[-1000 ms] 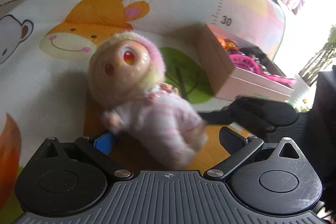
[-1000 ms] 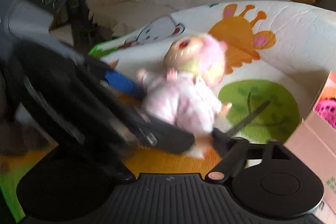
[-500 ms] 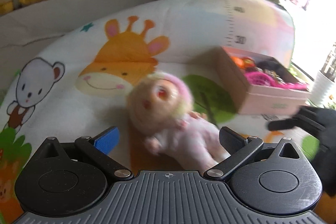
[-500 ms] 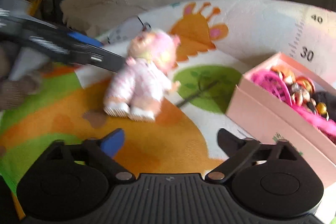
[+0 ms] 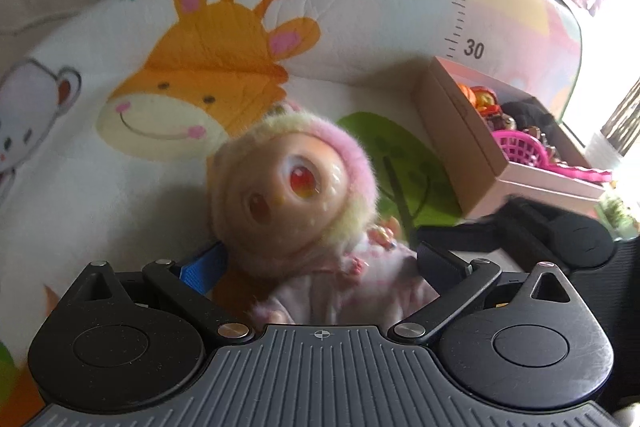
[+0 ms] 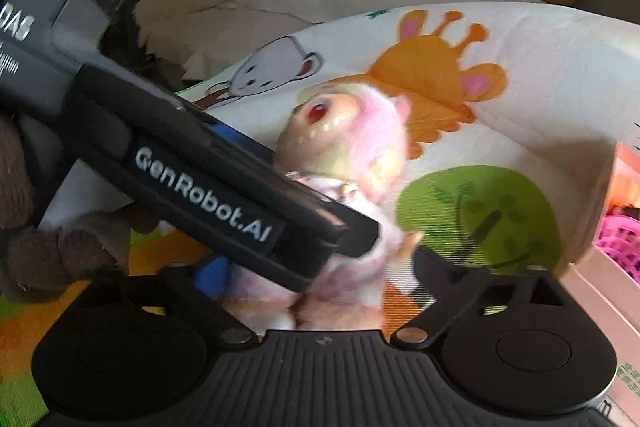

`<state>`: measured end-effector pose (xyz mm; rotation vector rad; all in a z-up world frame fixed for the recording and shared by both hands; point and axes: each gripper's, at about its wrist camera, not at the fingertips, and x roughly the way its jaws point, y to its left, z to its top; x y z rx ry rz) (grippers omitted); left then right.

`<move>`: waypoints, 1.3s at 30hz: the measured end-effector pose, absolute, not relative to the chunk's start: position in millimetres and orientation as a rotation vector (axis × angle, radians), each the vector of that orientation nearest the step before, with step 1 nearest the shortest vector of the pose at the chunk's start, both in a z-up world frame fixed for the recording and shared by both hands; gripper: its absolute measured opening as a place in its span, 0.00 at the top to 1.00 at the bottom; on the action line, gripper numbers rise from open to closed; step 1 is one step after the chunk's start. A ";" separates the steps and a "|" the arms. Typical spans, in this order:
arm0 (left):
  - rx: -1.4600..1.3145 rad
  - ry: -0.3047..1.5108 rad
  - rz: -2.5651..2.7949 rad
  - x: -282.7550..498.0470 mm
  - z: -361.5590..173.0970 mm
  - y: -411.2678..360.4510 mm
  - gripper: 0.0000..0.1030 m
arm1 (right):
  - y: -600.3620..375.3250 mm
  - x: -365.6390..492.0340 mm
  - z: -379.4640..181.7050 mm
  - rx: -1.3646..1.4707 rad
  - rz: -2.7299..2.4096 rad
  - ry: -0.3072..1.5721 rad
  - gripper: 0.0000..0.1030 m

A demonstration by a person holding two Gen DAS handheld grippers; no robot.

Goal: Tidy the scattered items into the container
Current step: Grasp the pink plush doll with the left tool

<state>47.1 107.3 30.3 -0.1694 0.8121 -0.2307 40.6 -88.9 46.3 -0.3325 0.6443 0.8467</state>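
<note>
The doll point(image 5: 316, 227) is flanked by the spread fingers of the left gripper point(image 5: 320, 263), its body sunk between them, while the right gripper point(image 6: 316, 267) is also splayed around its legs. Whether either is truly clamped cannot be told. The doll is out on the play mat point(image 5: 120, 187); the box point(image 5: 460, 147) beside it is already loaded with toys, so this one is left, and both grippers are angled forward, low over the mat.

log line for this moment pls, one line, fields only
phase: grasp doll | left gripper: around doll, grip unclear | right gripper: around doll | box: toys inside, doll not in
</note>
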 end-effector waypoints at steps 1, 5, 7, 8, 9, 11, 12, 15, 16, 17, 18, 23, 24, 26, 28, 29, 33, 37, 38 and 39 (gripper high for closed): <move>-0.184 0.817 -0.244 44.4 29.7 107.5 0.00 | -88.5 36.2 45.7 -0.350 0.857 0.639 0.25; -0.184 0.809 -0.311 22.5 31.7 99.8 0.00 | -96.1 18.1 45.3 -0.412 0.872 0.611 0.25; -0.184 0.801 -0.341 10.3 34.0 96.2 0.00 | -104.3 11.6 46.3 -0.417 0.884 0.617 0.26; -0.175 0.793 -0.336 5.6 35.3 96.9 0.00 | -109.4 7.7 46.9 -0.421 0.891 0.619 0.26; -0.167 0.786 -0.330 0.9 36.6 97.6 0.00 | -114.3 3.9 47.5 -0.426 0.896 0.622 0.26; -0.149 0.771 -0.320 -8.5 39.2 99.0 0.00 | -125.6 -4.1 48.6 -0.445 0.898 0.623 0.26; -0.141 0.764 -0.315 -13.2 40.5 99.7 0.00 | -131.3 -7.9 49.3 -0.457 0.894 0.621 0.26; -0.115 0.742 -0.299 -27.3 44.3 101.8 0.00 | -149.4 -16.7 50.8 -0.487 0.870 0.611 0.28; -0.107 0.735 -0.294 -32.0 45.6 102.5 0.00 | -155.0 -17.2 50.9 -0.491 0.857 0.611 0.28; -0.099 0.727 -0.288 -36.7 46.9 103.2 0.00 | -160.2 -16.9 50.5 -0.494 0.838 0.612 0.28; -0.090 0.720 -0.283 -41.4 48.2 103.9 0.00 | -164.9 -16.3 49.6 -0.497 0.817 0.611 0.28; -0.062 0.701 -0.272 -46.5 51.3 103.7 0.00 | -179.1 -12.4 45.9 -0.458 0.740 0.618 0.16; -0.054 0.695 -0.277 -42.9 52.0 101.6 0.00 | -180.6 -12.0 46.2 -0.439 0.738 0.623 0.16; -0.032 0.680 -0.290 -35.0 54.1 97.2 0.00 | -183.1 -10.7 48.5 -0.399 0.747 0.630 0.16; 0.002 0.656 -0.308 -27.5 56.8 92.1 0.01 | -185.9 -8.2 52.5 -0.349 0.763 0.635 0.16; 0.023 0.641 -0.308 -23.9 58.0 91.1 0.01 | -187.8 -6.3 55.1 -0.324 0.768 0.634 0.16; 0.027 0.619 -0.293 -15.7 62.5 99.9 0.01 | -195.9 4.5 65.4 -0.241 0.750 0.625 0.15; 0.040 0.599 -0.301 -16.8 64.9 109.8 0.01 | -198.7 11.3 69.7 -0.181 0.743 0.627 0.13; 0.050 0.611 -0.289 -13.6 62.7 109.2 0.01 | -195.5 11.4 70.6 -0.173 0.753 0.623 0.13; 0.061 0.626 -0.277 -8.9 59.8 107.8 0.00 | -190.4 10.6 71.4 -0.172 0.765 0.615 0.13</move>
